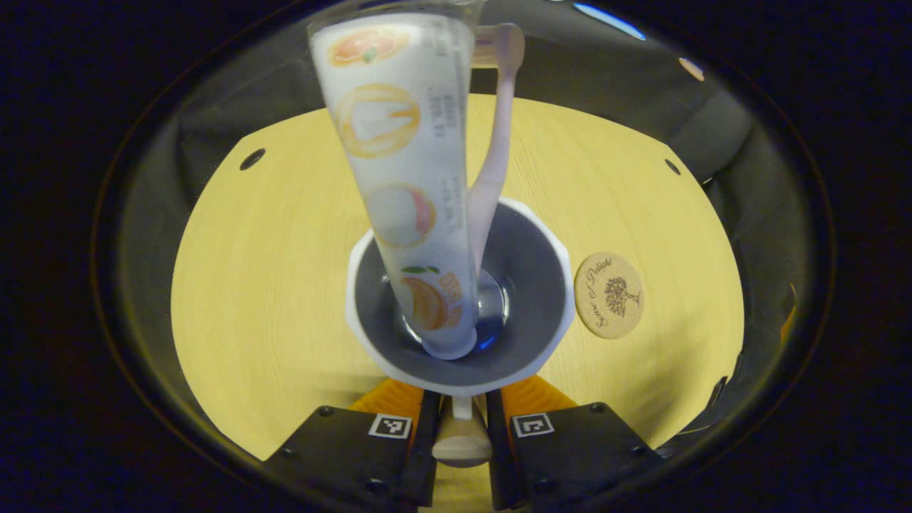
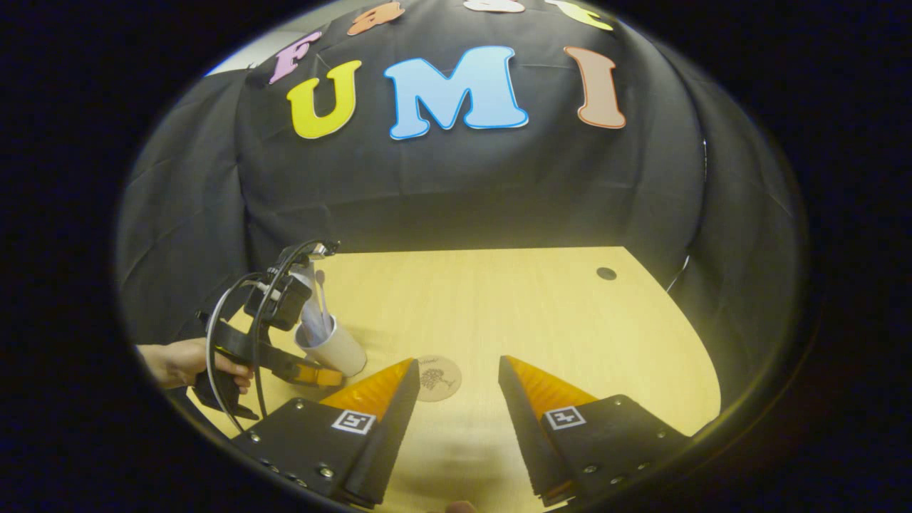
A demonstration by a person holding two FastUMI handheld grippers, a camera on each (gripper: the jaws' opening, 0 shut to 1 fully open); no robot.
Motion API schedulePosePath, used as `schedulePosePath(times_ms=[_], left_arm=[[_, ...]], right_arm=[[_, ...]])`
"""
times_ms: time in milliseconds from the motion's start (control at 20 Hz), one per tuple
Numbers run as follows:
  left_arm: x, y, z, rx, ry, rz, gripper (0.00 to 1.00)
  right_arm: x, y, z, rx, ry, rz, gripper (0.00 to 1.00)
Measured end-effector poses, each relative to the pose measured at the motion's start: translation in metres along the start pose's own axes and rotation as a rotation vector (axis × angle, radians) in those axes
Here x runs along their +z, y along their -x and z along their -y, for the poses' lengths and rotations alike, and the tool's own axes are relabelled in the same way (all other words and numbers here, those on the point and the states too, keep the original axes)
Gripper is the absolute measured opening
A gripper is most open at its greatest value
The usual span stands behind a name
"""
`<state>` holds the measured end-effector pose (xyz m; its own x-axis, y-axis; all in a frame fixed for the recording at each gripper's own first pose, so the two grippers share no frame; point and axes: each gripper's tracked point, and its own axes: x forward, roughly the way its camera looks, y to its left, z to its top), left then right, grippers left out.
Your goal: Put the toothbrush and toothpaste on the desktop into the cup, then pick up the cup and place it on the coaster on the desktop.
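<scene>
In the left gripper view, our left gripper (image 1: 459,420) has its two fingers drawn close on the near wall of the cup (image 1: 531,299), pinching the rim from the desktop's near edge. The toothpaste (image 1: 402,178) stands tilted in the cup with its cap at the bottom, and the toothbrush (image 1: 495,164) leans just beside it, so we judge the loading done and the carry as the step in hand.

What the move turns on lies just to the right of the cup: the coaster (image 1: 609,294) sits flat on the desktop (image 1: 263,285), near the cup but apart from it. We judge a short sideways carry will do, with the cup kept upright, since both tall items could tip it.

In the right gripper view, the cup (image 2: 335,348) stands at the desktop's left side with the coaster (image 2: 436,377) beside it toward the near edge. Our right gripper (image 2: 452,385) hangs with fingers spread wide and nothing between them, above the near edge. The left is the one engaged.
</scene>
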<state>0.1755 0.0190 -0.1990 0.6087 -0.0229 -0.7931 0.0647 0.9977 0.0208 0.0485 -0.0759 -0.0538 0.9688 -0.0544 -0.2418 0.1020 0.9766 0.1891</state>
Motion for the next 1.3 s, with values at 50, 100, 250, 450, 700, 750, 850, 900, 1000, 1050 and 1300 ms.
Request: schedulePosePath(times_ms=[50,100,250,450,700,750,850,900,1000,1050,1300], left_arm=[[0.002,0.002,0.005,-0.007,-0.005,0.010,0.37],[0.005,0.004,0.010,-0.014,-0.012,0.019,0.37],[0.009,0.008,0.034,-0.036,-0.057,0.037,0.37],[0.009,0.009,0.077,-0.084,-0.096,0.033,0.37],[0.011,-0.002,0.117,-0.105,-0.140,0.016,0.37],[0.011,-0.003,0.122,-0.107,-0.146,0.013,0.37],[0.012,-0.006,0.131,-0.106,-0.159,0.006,0.37],[0.010,-0.008,0.136,-0.105,-0.167,0.002,0.37],[0.010,-0.011,0.143,-0.104,-0.178,-0.007,0.37],[0.009,-0.012,0.145,-0.102,-0.180,-0.012,0.37],[0.002,-0.019,0.155,-0.078,-0.212,-0.022,0.37]], right_arm=[[0.000,0.001,0.002,0.000,-0.001,0.001,0.71],[0.000,0.002,0.002,0.000,-0.003,0.003,0.71],[0.001,0.005,0.007,0.000,-0.005,0.010,0.68],[-0.005,0.012,0.019,-0.011,-0.012,0.009,0.71],[-0.012,0.020,0.047,-0.049,-0.041,0.004,0.71],[-0.014,0.022,0.053,-0.056,-0.050,0.002,0.71],[-0.014,0.023,0.062,-0.066,-0.070,0.001,0.71],[-0.015,0.024,0.068,-0.070,-0.077,0.000,0.71],[-0.017,0.026,0.076,-0.076,-0.089,-0.001,0.71],[-0.018,0.026,0.079,-0.077,-0.094,-0.001,0.71],[-0.023,0.030,0.089,-0.084,-0.107,-0.004,0.71]])
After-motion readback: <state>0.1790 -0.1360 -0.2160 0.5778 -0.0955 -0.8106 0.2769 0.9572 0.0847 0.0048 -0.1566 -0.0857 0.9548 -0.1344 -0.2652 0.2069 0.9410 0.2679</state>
